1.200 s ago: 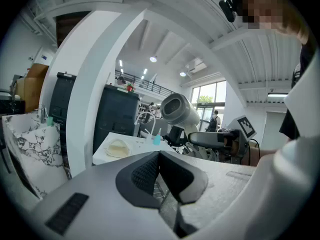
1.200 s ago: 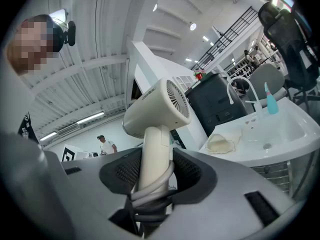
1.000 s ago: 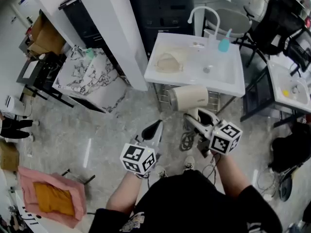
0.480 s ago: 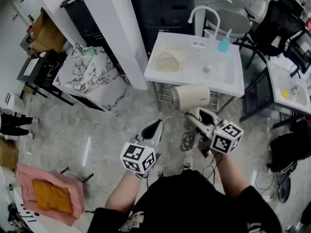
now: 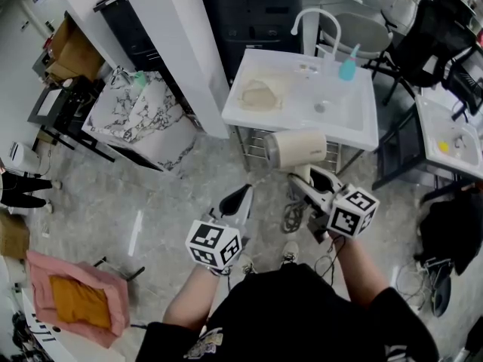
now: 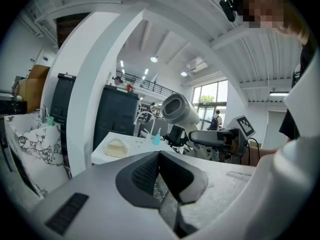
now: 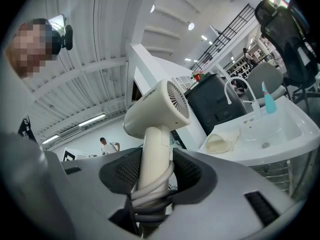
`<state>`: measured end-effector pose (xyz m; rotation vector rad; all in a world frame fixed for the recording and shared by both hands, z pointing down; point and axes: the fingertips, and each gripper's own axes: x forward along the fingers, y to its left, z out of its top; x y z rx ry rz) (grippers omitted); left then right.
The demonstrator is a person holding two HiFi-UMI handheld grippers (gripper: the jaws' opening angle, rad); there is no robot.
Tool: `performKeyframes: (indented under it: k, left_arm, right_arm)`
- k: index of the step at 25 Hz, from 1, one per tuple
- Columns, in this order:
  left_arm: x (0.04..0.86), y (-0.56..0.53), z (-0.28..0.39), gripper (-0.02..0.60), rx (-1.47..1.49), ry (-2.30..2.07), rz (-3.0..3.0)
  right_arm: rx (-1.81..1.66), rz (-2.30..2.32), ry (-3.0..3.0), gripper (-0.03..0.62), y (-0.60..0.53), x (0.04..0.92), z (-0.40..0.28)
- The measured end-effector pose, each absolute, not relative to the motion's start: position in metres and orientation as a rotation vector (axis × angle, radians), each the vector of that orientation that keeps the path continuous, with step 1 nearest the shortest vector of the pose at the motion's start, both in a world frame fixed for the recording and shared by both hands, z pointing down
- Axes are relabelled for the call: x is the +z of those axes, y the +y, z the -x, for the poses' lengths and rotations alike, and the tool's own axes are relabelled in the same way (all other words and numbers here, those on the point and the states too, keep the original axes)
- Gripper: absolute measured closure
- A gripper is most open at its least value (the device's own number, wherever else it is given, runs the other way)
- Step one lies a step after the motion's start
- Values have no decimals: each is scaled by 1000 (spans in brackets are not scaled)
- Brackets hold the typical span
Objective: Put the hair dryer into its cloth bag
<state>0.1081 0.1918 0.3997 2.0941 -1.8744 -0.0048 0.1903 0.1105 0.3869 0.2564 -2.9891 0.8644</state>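
A cream hair dryer (image 5: 296,148) is held upright by its handle in my right gripper (image 5: 303,179), below the front edge of a white washbasin counter (image 5: 355,127). In the right gripper view the jaws press on the hair dryer (image 7: 156,114) handle, which has its cord wound round it, so the right gripper (image 7: 152,171) is shut on it. The cream cloth bag (image 5: 260,95) lies crumpled on the counter's left part; the same cloth bag (image 6: 116,148) shows in the left gripper view. My left gripper (image 5: 238,200) hangs over the floor to the dryer's left, shut, and the left gripper (image 6: 159,156) holds nothing.
A curved tap (image 5: 313,17) and a teal bottle (image 5: 348,68) stand at the counter's back. A white pillar (image 5: 181,44) and a marble-patterned box (image 5: 139,119) are to the left, black chairs (image 5: 430,36) to the right. Cables (image 5: 290,217) lie on the floor; a pink bin (image 5: 75,300) is lower left.
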Motion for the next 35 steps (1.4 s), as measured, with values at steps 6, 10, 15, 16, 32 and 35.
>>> performKeyframes:
  k: [6, 10, 15, 16, 32, 35]
  left_arm:
    - [403, 180, -113, 578, -9, -1887, -2078]
    - [406, 170, -119, 578, -15, -1895, -2062]
    - [409, 153, -127, 578, -21, -1907, -2046]
    - [409, 150, -128, 578, -22, -1909, -2043]
    - [412, 112, -127, 578, -36, -1910, -2042]
    - [414, 111, -113, 578, -43, -1894, -2057]
  right_arm:
    - [861, -236, -2987, 411, 98, 390, -194]
    - [865, -219, -2985, 411, 87, 392, -199]
    - [866, -198, -2981, 411, 69, 394, -206]
    - [866, -196, -2980, 411, 65, 395, -207]
    - [867, -213, -2977, 411, 22, 400, -207]
    - [860, -241, -2974, 411, 21, 402, -194]
